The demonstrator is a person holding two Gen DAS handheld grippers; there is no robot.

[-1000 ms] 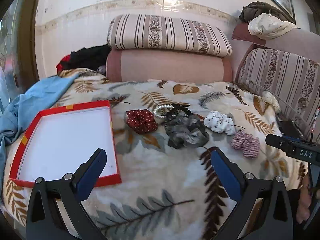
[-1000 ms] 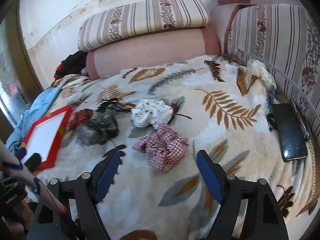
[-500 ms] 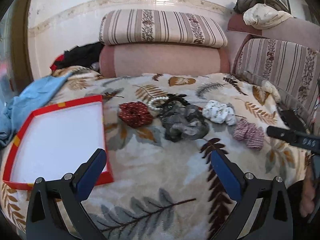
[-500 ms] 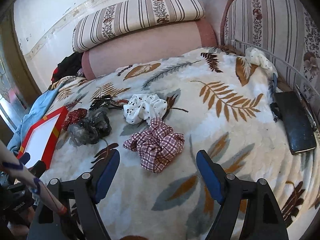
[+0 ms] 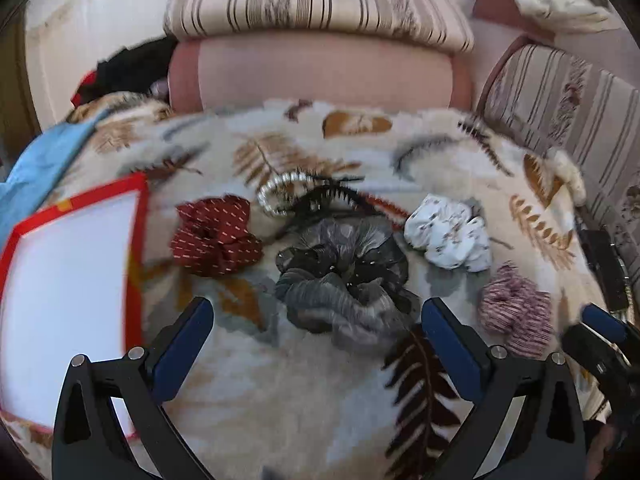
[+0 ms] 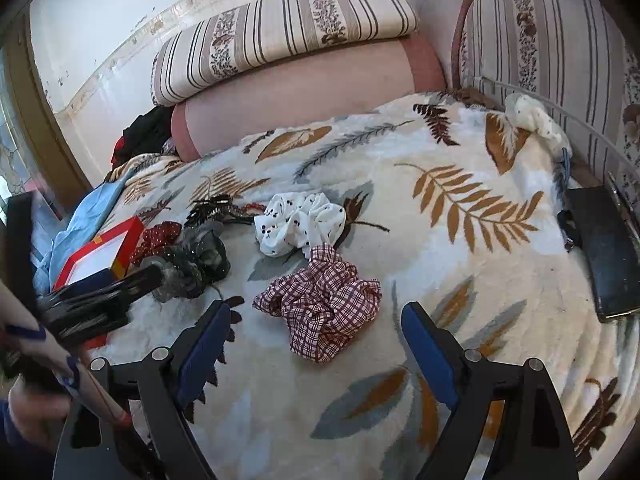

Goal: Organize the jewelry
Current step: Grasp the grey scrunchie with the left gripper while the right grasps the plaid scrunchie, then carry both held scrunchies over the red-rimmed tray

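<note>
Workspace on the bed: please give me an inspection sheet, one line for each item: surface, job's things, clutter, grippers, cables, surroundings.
Surface: leaf-print blanket spread over the bed.
Job's things: red tray at left, nothing in it; red scrunchie, grey scrunchie, white scrunchie, checked scrunchie, pearl bracelet and black hair clip lying loose on the blanket.
Clutter: dark phone at the right edge; blue cloth at left.
Grippers: left gripper open over the grey scrunchie; right gripper open at the checked scrunchie; both hold nothing.
Cables: nothing seen.
Surroundings: striped cushions, pink bolster, wall behind.
</note>
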